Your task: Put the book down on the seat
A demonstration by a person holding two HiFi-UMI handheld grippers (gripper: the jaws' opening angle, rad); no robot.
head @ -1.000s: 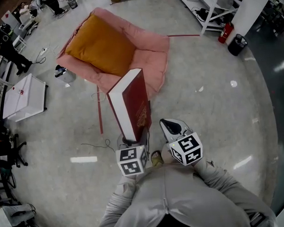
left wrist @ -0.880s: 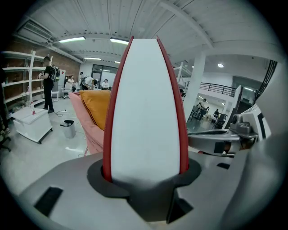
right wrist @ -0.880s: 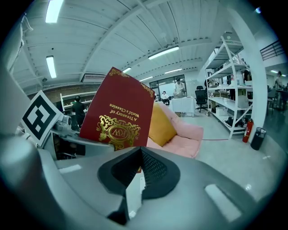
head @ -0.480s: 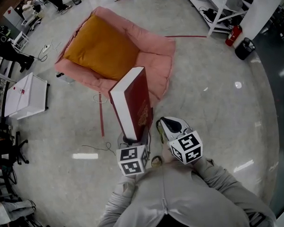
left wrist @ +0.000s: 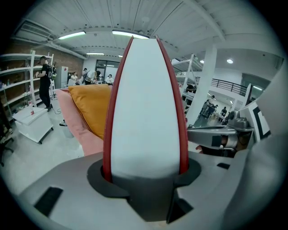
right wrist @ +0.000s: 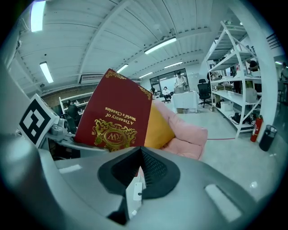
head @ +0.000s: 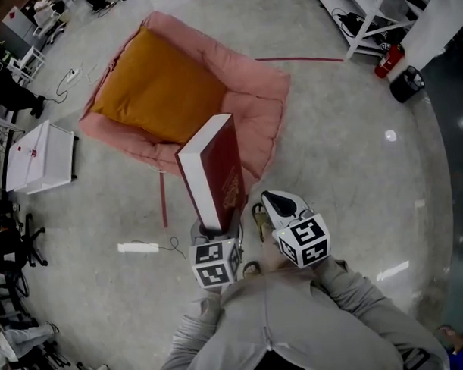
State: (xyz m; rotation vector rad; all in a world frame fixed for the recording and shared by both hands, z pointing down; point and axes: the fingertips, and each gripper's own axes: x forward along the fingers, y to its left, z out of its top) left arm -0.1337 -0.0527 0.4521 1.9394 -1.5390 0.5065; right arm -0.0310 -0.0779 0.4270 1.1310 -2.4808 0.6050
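Holding the book (head: 214,167) upright in the air, the left claw (head: 213,233) is pinching its lower end, and the left gripper view is showing both red covers and the white page block wedged tight between the jaws. The book is hanging above the floor (head: 352,176) just in front of the seat (head: 254,85). In the head view its top end is overlapping the seat's near pink edge, but it is not resting on the seat anywhere. The right claw (head: 280,207) is hovering in front of the seat as well, close to the book's cover and seemingly apart from it. Its jaws are pressed together with nothing between them, and its own view is looking at the gold-stamped front cover with the seat beyond. An orange cushion (head: 158,88) is lying on the seat and filling most of it, with nothing else sitting on top. Judging from this, the job is standing about midway: the book is gripped and brought up to the seat, but not yet set down. What is remaining is carrying it on over the cushion, tipping it flat, lowering it until the seat is bearing it, and spreading the left claw to let go.
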